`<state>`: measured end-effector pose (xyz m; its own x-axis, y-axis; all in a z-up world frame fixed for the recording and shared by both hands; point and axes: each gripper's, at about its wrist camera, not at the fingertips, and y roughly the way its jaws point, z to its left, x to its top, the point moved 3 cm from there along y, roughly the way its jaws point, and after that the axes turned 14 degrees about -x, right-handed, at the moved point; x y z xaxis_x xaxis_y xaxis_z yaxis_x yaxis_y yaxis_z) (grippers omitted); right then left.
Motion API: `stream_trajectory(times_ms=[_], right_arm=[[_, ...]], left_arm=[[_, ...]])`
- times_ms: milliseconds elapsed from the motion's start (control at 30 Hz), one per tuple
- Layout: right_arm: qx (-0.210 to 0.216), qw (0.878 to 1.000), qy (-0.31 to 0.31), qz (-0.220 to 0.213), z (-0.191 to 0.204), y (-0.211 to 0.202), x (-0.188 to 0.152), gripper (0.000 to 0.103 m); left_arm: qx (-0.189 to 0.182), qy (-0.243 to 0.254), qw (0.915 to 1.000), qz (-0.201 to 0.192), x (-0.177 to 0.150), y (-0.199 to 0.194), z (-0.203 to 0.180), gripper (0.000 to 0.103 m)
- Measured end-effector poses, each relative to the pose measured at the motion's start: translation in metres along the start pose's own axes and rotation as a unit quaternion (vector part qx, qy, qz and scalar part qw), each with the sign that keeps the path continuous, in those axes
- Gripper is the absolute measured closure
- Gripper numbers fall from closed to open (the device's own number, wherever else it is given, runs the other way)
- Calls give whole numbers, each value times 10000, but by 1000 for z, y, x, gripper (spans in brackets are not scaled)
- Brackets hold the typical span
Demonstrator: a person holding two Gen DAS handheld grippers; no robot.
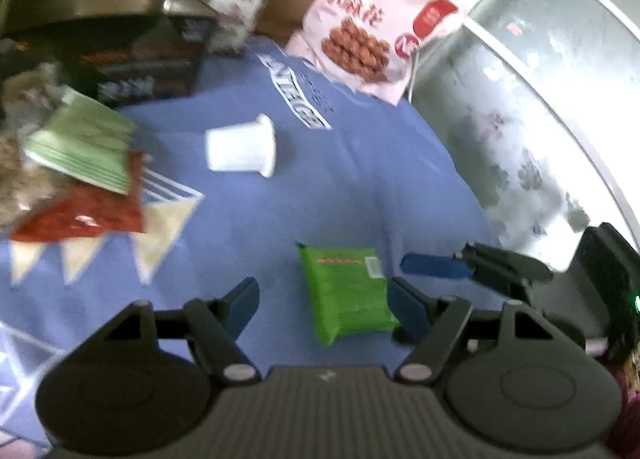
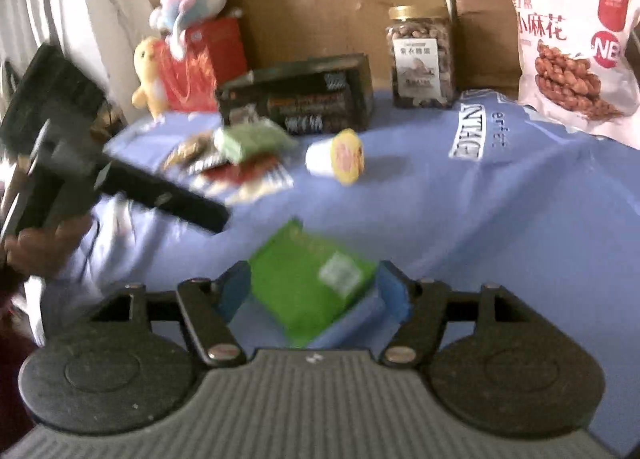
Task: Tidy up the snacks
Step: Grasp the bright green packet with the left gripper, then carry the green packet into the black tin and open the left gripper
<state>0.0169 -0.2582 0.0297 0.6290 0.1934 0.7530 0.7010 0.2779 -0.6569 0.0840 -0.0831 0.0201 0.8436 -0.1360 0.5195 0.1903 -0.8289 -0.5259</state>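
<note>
Risk noted: both the left hand-held gripper point(image 1: 324, 305) and right hand-held gripper point(image 2: 314, 287) stand open, empty, around one green packet point(image 2: 310, 285) and may collide

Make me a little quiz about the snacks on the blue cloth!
1. True or false: the white cup stands upright.
2. What colour is the packet between the right tongs?
3. Where does the nut jar stand? A) beside the dark box B) on the pink bag C) inside the cup

Key: 1 false, it lies on its side; 2 green; 3 A.
</note>
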Motion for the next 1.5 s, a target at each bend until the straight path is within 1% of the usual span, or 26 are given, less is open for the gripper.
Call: stream_trajectory(times_ms=[100, 133, 167, 200, 233, 267, 300, 333, 400, 433, 467, 533, 600, 667, 700, 733, 767, 833, 933, 1000, 1067, 1200, 1300, 1400, 1500], right_arm=[[-238, 9981, -563, -32, 21, 9, -9, 29], [-346, 9967, -733, -14, 23, 13, -13, 29], [-455, 9949, -894, -86, 30, 18, -15, 28], [-440, 9945, -935, -170, 35, 18, -16, 29], [-307, 9949, -946, -167, 39, 21, -14, 34], [-223, 9947, -997, -152, 46, 25, -9, 34], [-268, 9932, -1113, -214, 52, 28, -7, 34], [-264, 9911, -1274, -296, 59, 31, -5, 34], [-50, 9888, -1456, -339, 68, 34, -2, 34], [79, 9877, -1524, -342, 72, 36, -1, 34], [137, 9864, -1594, -367, 74, 38, 0, 34], [83, 9853, -1656, -404, 75, 43, 3, 28], [81, 9872, -1557, -341, 72, 48, 7, 27], [215, 9904, -1350, -222, 70, 53, 9, 30], [272, 9913, -1270, -216, 70, 53, 10, 40], [314, 9910, -1283, -225, 71, 53, 11, 49], [335, 9907, -1303, -213, 73, 53, 13, 51], [324, 9899, -1359, -228, 79, 52, 15, 56], [259, 9892, -1399, -368, 85, 50, 24, 57], [226, 9891, -1348, -545, 83, 50, 38, 57], [238, 9899, -1206, -707, 80, 54, 59, 57], [128, 9872, -1078, -1165, 81, 69, 107, 57], [110, 9863, -1007, -1299, 85, 94, 142, 57], [102, 9856, -1035, -1332, 93, 126, 169, 57], [168, 9885, -910, -1195, 100, 161, 183, 55]], left_arm=[[159, -75, 9998, 89, -1, 17, 0, 30], [233, -14, 9997, 54, -2, 18, -2, 31], [314, 69, 9994, 88, -3, 20, -5, 33], [360, 132, 9992, 121, -5, 20, -7, 37], [367, 145, 9991, 157, -6, 20, -8, 39], [507, 139, 9985, 119, -8, 15, -7, 39], [622, 136, 9980, 67, -8, 11, -5, 39], [690, 85, 9976, 5, -8, 6, -2, 39], [728, -86, 9971, -189, -12, -14, 7, 39], [707, -169, 9970, -274, -14, -24, 12, 39], [700, -242, 9967, -331, -15, -31, 17, 35], [751, -309, 9958, -434, -18, -42, 22, 31], [810, -322, 9952, -455, -20, -45, 28, 31], [765, -411, 9954, -394, -21, -39, 34, 31], [765, -330, 9954, -470, -22, -37, 32, 32], [722, -254, 9962, -414, -22, -33, 29, 44], [722, -179, 9966, -352, -22, -28, 26, 46], [912, 69, 9951, -373, -20, -27, 20, 49], [814, 143, 9950, -560, -7, -39, 16, 49], [714, 233, 9939, -802, 9, -54, 13, 49], [726, 353, 9911, -1057, 29, -68, 11, 49], [1053, 645, 9806, -1524, 74, -87, 14, 49], [1357, 649, 9714, -1837, 106, -99, 30, 48], [1635, 488, 9634, -2066, 132, -109, 56, 48], [1996, 241, 9559, -2142, 148, -109, 88, 47]])
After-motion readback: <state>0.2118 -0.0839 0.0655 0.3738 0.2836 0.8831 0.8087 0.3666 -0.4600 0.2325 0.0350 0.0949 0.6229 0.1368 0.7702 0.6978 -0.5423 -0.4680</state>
